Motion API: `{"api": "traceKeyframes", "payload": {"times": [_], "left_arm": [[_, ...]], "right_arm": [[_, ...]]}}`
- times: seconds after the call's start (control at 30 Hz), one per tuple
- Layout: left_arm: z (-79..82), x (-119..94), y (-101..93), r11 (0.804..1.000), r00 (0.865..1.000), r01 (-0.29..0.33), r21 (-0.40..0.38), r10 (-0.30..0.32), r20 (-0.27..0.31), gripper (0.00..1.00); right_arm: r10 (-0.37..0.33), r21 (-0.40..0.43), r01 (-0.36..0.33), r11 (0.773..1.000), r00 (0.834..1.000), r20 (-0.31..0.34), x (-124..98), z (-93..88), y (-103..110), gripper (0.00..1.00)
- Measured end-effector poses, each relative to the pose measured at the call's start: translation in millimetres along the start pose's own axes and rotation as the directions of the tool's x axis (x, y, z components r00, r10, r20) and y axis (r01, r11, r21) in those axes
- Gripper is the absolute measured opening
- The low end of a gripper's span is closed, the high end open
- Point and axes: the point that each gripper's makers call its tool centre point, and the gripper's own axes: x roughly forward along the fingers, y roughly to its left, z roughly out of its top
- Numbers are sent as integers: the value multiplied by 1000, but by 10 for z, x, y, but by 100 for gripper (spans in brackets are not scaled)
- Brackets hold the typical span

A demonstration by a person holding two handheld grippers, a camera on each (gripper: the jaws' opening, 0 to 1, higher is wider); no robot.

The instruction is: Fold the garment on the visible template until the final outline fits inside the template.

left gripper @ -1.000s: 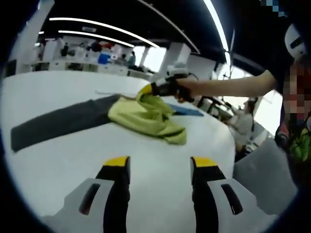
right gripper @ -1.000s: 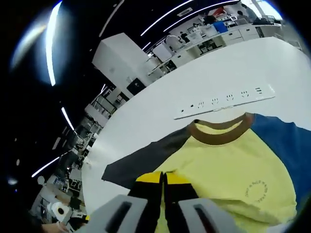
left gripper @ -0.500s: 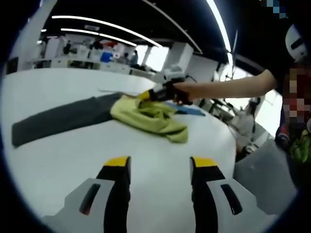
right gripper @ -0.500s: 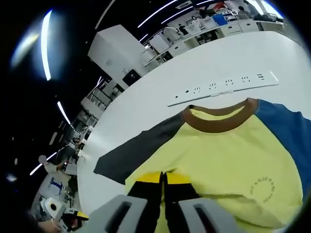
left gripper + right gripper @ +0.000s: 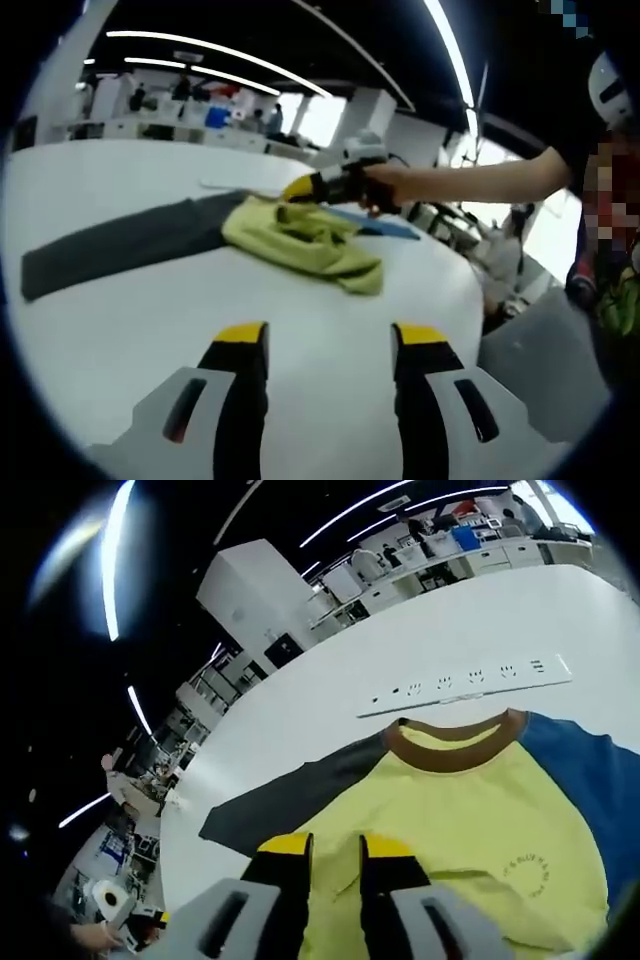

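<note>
While the right gripper point(image 5: 335, 845) is parting its jaws over the shirt point(image 5: 470, 800), the left gripper point(image 5: 325, 345) is hanging open, empty. I'm thinking that bunched fold could flop sideways once it's let go.

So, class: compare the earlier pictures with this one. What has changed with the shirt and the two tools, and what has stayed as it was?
The right tool had its jaws shut on the yellow shirt; now they stand slightly apart and the lifted fabric has dropped flatter onto the table. The left tool stays open above bare table, and the grey sleeve lies stretched out as before.
</note>
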Motion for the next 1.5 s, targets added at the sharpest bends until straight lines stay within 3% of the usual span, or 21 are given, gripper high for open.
{"api": "traceKeyframes", "payload": {"times": [0.2, 0.4, 1.0, 1.23, 1.4, 1.5], "left_arm": [[15, 1, -15, 1000, 1000, 4, -1, -4, 6, 46], [52, 6, -14, 1000, 1000, 9, 1, -9, 13, 46], [38, 1, 26, 1000, 1000, 0, -17, 0, 17, 46], [30, 0, 23, 1000, 1000, -1, -21, 1, 17, 46], [29, 11, 12, 1000, 1000, 2, -24, -1, 17, 45], [34, 17, 2, 1000, 1000, 3, -23, -3, 19, 45]], "right_arm": [[0, 24, 1, 1000, 999, -37, -47, -188, -23, 10], [20, 107, -14, 994, 998, -53, 6, -278, -11, 9], [5, 86, 2, 996, 997, -73, 224, -381, 2, 8], [-54, -52, 48, 997, 993, -106, 262, -488, -39, 3], [-97, -205, 73, 976, 989, -108, 274, -500, -79, 0], [-103, -206, 80, 975, 989, -106, 276, -490, -84, 0]]}}
